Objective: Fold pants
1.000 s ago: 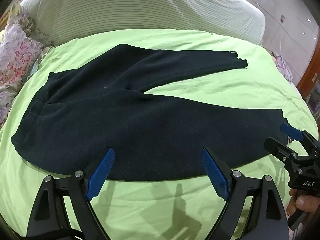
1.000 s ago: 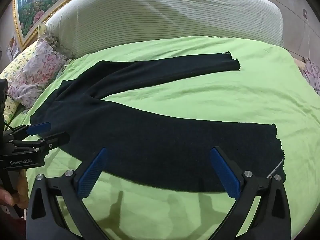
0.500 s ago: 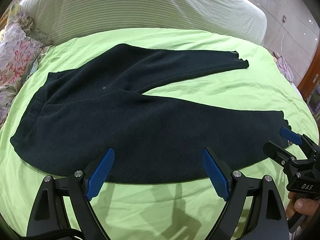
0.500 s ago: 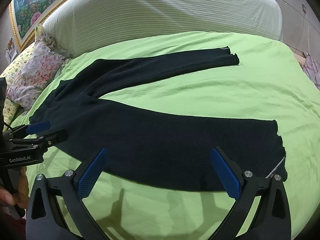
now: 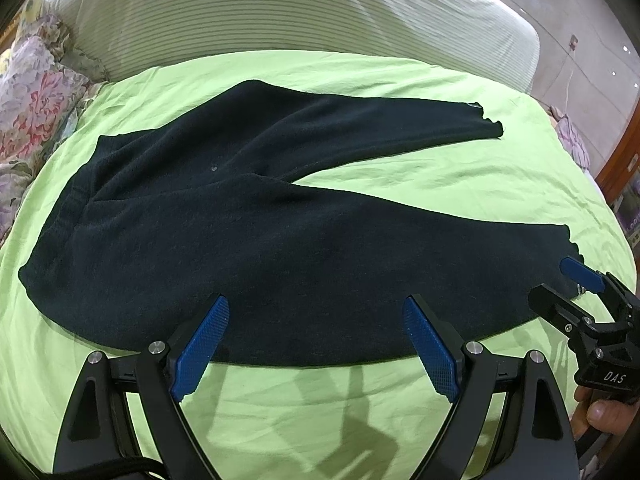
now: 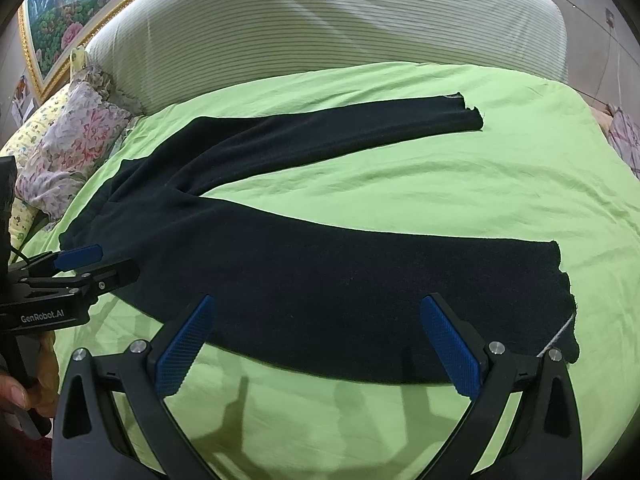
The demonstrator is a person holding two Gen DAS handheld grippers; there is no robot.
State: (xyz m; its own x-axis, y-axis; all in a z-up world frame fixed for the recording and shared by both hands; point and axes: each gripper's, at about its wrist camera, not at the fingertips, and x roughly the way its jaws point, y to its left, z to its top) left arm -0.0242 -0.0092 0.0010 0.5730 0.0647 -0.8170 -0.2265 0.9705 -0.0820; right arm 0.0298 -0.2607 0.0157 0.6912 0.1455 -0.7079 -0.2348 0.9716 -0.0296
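Dark navy pants (image 5: pixel 248 240) lie spread flat on the green bed, waistband to the left, both legs splayed to the right; they also show in the right wrist view (image 6: pixel 320 280). My left gripper (image 5: pixel 316 340) is open and empty, hovering at the near edge of the near leg, close to the hip. My right gripper (image 6: pixel 318 344) is open and empty, hovering at the near edge of the same leg, close to its cuff (image 6: pixel 560 300). Each gripper shows in the other's view: the right one (image 5: pixel 560 284) by the cuff, the left one (image 6: pixel 96 264) by the waistband.
The green sheet (image 5: pixel 400 80) covers the bed. A striped headboard cushion (image 5: pixel 280 8) runs along the back. Floral pillows (image 5: pixel 28 112) lie at the left. A framed picture (image 6: pixel 52 20) hangs at the upper left. A wooden piece (image 5: pixel 624 152) stands at the right.
Both grippers have shifted slightly lower and closer to the near edge of the near leg. The pants have not moved. Both stay open.
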